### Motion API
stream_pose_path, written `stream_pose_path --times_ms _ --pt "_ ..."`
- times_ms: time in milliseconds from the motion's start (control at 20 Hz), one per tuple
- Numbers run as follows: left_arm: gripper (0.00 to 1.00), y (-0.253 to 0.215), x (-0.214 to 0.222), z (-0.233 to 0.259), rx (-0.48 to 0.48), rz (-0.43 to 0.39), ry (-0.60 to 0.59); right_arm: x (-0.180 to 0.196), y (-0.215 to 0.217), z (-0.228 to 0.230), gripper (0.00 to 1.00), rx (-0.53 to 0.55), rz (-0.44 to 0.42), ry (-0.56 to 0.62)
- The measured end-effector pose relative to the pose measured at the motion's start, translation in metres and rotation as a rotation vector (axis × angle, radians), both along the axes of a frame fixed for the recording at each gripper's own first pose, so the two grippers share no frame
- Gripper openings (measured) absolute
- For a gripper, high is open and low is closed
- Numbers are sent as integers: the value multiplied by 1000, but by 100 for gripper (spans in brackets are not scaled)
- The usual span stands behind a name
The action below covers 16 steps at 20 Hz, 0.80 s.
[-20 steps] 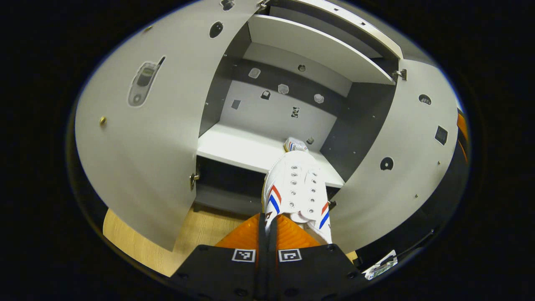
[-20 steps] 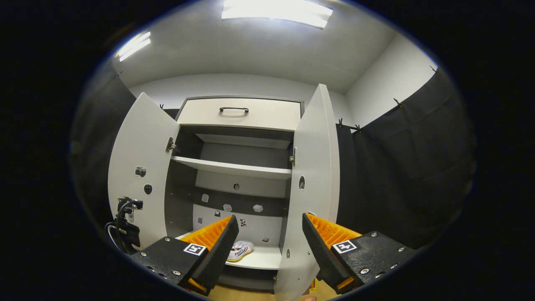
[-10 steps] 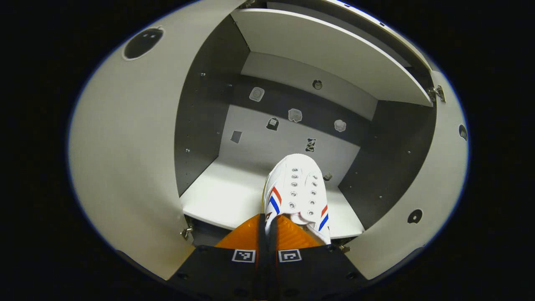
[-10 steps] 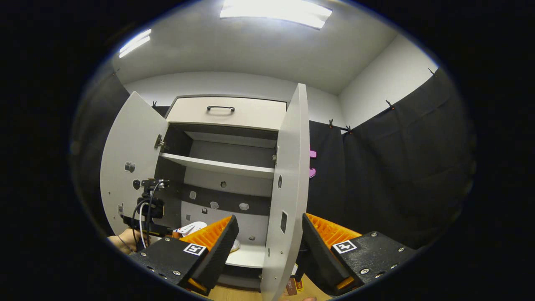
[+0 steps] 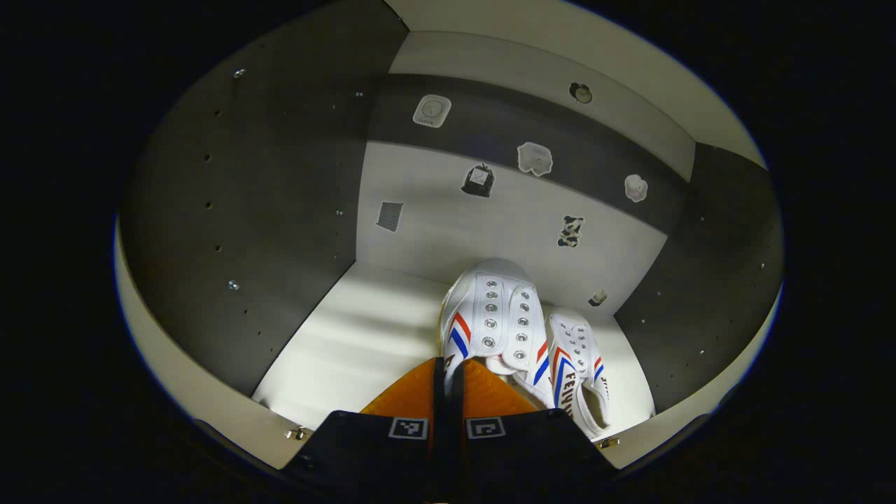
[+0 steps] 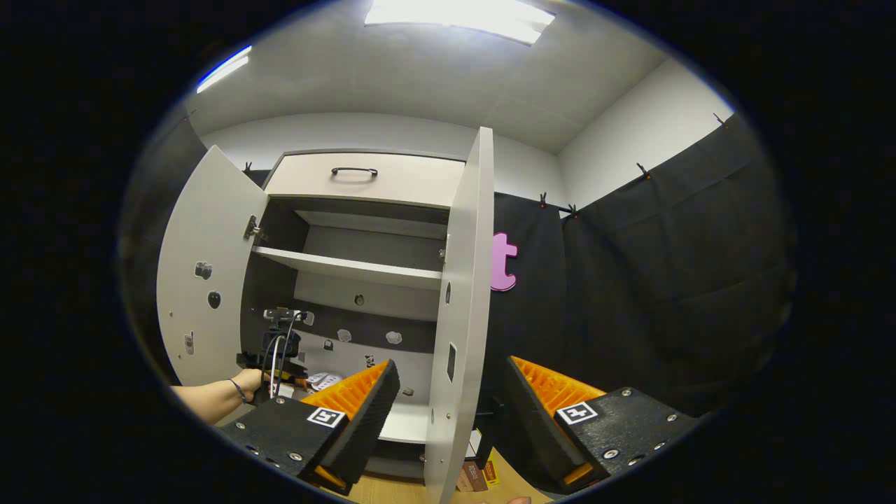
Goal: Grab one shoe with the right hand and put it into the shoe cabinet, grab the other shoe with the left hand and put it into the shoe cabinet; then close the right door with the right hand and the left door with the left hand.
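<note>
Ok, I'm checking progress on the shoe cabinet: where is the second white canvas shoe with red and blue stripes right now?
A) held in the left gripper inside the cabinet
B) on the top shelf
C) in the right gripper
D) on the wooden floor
A: the left gripper is shut on the second white canvas shoe over the white lower shelf, beside the first shoe lying there.

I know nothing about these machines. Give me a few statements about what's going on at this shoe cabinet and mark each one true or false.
1. The left gripper is shut on a white shoe inside the cabinet. True.
2. A second shoe already lies on the same shelf, just to the right of the held one in the left gripper view. True.
3. The right gripper is holding a shoe. False: its fingers are open and hold nothing.
4. The right door is closed. False: it stands open, seen edge-on between the right gripper's fingers.
5. The drawer above the shelves is pulled out. False: it sits closed.
</note>
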<state>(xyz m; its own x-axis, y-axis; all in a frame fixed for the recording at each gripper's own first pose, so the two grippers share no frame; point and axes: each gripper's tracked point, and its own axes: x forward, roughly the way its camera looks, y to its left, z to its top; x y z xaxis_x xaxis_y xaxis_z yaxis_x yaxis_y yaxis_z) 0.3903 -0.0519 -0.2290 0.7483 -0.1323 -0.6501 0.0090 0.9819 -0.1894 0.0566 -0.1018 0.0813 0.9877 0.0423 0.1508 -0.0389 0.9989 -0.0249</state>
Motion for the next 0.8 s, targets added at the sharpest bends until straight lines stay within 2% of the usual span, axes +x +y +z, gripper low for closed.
stream_pose_path --times_ms 200,400,450,550,600,700,800 --pt "6 -3 8 -25 23 -14 52 -2 -10 0 94 -7 -31 -4" --pt "6 0 11 -29 55 -9 65 -5 -18 -5 94 -5 -40 14" --pt "10 -6 12 -25 35 -24 50 -4 -19 -6 94 -2 -41 17" --pt "28 -6 12 -20 29 -13 28 -5 -23 -6 94 -1 -43 20" --pt "32 -5 10 -16 26 -7 25 -5 -23 -6 94 -2 -41 20" --pt "51 -8 14 2 28 -26 -37 -7 -26 -7 94 -4 -36 22" --pt "99 -8 12 21 66 -41 -90 -7 -28 -12 94 -8 -29 38"
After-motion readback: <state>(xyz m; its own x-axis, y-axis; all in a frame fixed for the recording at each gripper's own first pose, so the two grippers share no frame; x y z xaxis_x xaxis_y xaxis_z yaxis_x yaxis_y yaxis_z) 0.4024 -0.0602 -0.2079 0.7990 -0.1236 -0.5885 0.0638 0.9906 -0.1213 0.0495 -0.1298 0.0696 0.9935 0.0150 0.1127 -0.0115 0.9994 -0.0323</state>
